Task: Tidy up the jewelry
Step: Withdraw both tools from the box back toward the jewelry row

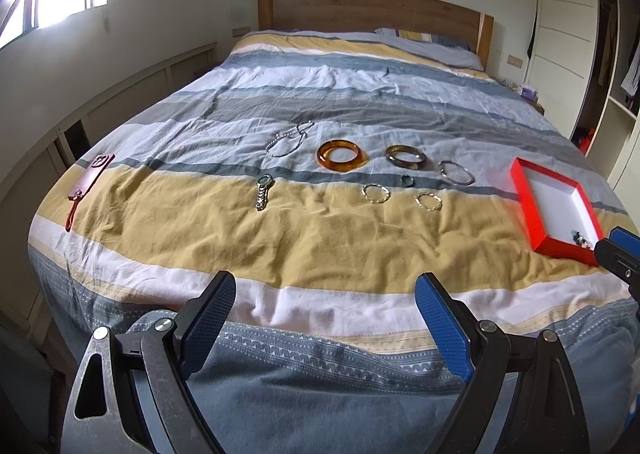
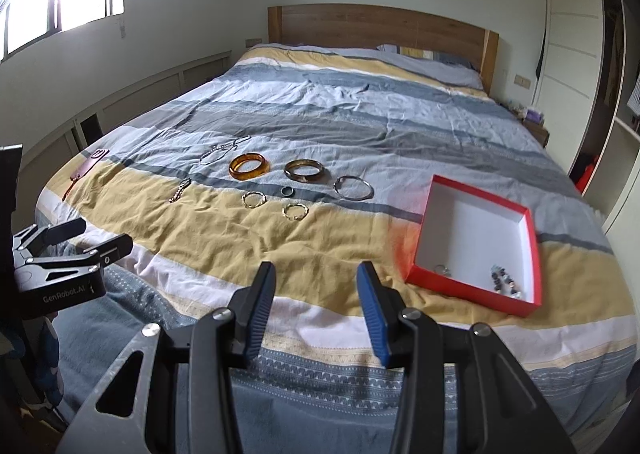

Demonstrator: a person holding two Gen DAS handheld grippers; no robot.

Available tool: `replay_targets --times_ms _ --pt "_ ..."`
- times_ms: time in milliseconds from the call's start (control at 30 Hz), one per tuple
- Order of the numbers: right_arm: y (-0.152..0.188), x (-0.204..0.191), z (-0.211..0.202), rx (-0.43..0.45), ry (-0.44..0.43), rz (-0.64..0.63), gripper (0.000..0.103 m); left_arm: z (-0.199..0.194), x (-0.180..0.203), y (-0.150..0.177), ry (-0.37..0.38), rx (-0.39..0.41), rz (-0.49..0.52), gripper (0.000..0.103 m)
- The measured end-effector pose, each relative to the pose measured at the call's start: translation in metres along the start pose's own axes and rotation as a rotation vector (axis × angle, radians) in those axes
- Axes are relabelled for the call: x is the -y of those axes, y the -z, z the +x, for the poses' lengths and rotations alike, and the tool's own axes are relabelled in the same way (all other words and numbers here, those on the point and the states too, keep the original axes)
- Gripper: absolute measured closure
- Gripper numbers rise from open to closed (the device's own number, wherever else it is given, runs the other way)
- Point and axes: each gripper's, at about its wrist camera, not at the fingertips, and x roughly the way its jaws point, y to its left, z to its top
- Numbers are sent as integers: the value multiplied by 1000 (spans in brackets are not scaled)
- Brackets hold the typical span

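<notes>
Both grippers hang over the foot of the bed (image 1: 320, 238), each with its blue pads apart and nothing between them. The left gripper (image 1: 324, 306) is spread wide; the right gripper (image 2: 316, 294) has a narrower gap.

The jewelry lies on the striped duvet in two loose rows running across the bed. In the far row, from the left: a silver bead chain (image 1: 288, 141) in a loose tangle, an amber bangle (image 1: 342, 155) lying flat, a dark brown bangle (image 1: 406, 157) just beside it, and a thin silver bangle (image 1: 457, 172). In the near row sits a watch (image 1: 263, 191), its long axis running roughly from the foot of the bed toward the headboard, dial at the far end. Well to its right are two gold twisted rings (image 1: 376, 193) apart from one another, and a small dark ring (image 1: 407, 181) between the rows.

A red box (image 2: 424, 246) with a white inside rests on the right side of the bed, its long axis running up the bed and turned slightly off the stripes. At its near end lie a cluster of dark beads (image 2: 505, 281) and what may be a small silver ring (image 2: 442, 269), too small to be sure.

A reddish phone case (image 1: 90, 179) with a strap lies at the left edge, pointing up the bed.
</notes>
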Motion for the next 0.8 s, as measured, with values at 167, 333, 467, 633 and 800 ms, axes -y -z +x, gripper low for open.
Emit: replay_targets --times_ms 167,333,467,633,800 --pt "-2 2 19 -29 -26 8 63 20 -1 -4 -4 -30 1 13" --pt "-5 -1 40 -60 -53 -10 63 38 0 -7 0 -59 1 13" --pt "-7 -4 57 -86 -74 -23 63 55 2 -10 -2 -82 8 13" --pt "-13 -4 81 -110 -104 -34 63 77 3 -16 -5 -114 10 13" --pt "-20 0 109 -129 -132 -34 63 101 3 -23 -14 -143 8 13"
